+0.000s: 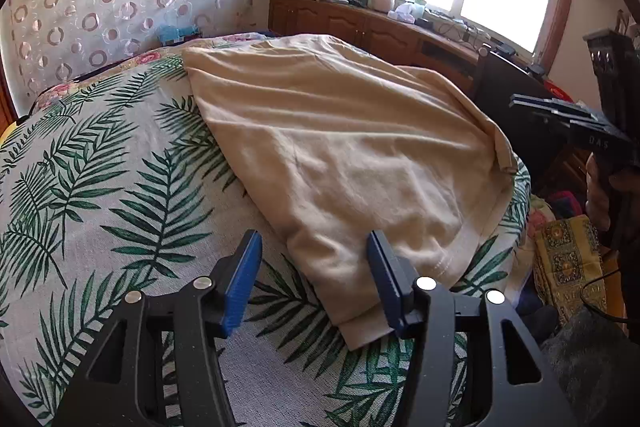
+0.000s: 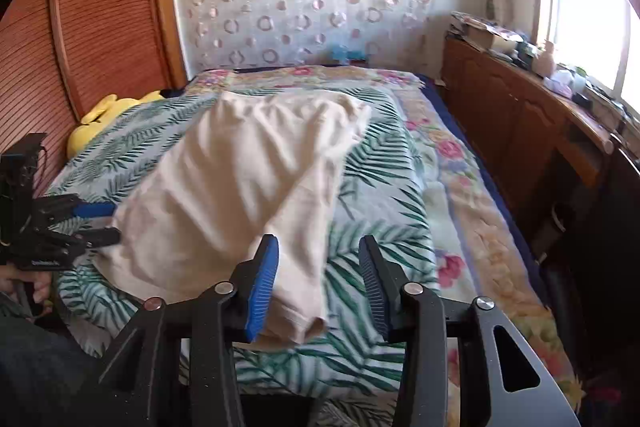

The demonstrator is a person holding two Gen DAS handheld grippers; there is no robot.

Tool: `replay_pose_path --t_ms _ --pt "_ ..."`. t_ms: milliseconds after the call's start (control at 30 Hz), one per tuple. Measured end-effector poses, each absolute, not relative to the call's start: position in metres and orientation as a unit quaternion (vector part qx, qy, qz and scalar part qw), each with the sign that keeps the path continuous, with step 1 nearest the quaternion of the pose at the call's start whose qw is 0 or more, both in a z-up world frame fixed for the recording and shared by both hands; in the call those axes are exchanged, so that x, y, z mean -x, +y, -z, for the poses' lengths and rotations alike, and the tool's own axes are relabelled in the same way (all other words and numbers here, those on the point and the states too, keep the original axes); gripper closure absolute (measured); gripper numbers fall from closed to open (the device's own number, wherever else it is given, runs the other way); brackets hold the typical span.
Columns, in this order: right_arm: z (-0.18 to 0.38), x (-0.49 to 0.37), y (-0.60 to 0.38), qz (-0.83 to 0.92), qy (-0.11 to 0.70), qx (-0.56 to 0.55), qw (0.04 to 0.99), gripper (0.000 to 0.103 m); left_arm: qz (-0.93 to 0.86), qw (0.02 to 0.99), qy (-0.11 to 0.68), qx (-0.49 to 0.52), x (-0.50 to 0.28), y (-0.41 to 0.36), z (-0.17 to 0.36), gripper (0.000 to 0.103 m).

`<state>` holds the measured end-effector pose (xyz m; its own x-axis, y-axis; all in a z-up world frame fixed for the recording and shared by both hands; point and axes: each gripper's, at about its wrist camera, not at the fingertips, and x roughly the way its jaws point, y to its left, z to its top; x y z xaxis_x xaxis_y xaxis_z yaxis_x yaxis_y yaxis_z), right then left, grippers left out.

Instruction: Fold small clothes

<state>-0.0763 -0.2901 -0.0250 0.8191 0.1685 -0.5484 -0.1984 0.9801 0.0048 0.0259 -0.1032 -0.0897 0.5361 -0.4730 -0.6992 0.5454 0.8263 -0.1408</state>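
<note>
Cream garment (image 1: 340, 155) on bed; both tongs (image 1: 314, 281) parted.

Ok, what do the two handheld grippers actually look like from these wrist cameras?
Both match: the left gripper and right gripper have matte black angular linkage frames with triangular cut-outs, round silver pivot pins, and blue ribbed pads on the fingers. The right one's body shows small white lettering in the left wrist view, and a thin black cable runs below it.

left wrist: low, close, faces window | right wrist: faces curtain | shared: bed (image 1: 100, 187)
</note>
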Motion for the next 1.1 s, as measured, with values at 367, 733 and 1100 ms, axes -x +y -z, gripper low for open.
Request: replay_pose_path --t_ms 367,733,1100 --pt "0.053 0.060 -0.304 -0.044 0.338 0.079 0.937 0.057 0.290 0.873 0.389 -0.050 -0.026 -0.103 0.093 0.048" --pt "0.037 0.085 -0.361 -0.030 0.309 0.023 0.950 0.057 0.313 0.864 0.392 -0.051 -0.020 -0.105 0.095 0.066" --pt "0.037 0.102 -0.315 -0.189 0.285 0.049 0.938 0.039 0.342 0.872 0.350 -0.014 -0.035 -0.108 0.033 0.095"
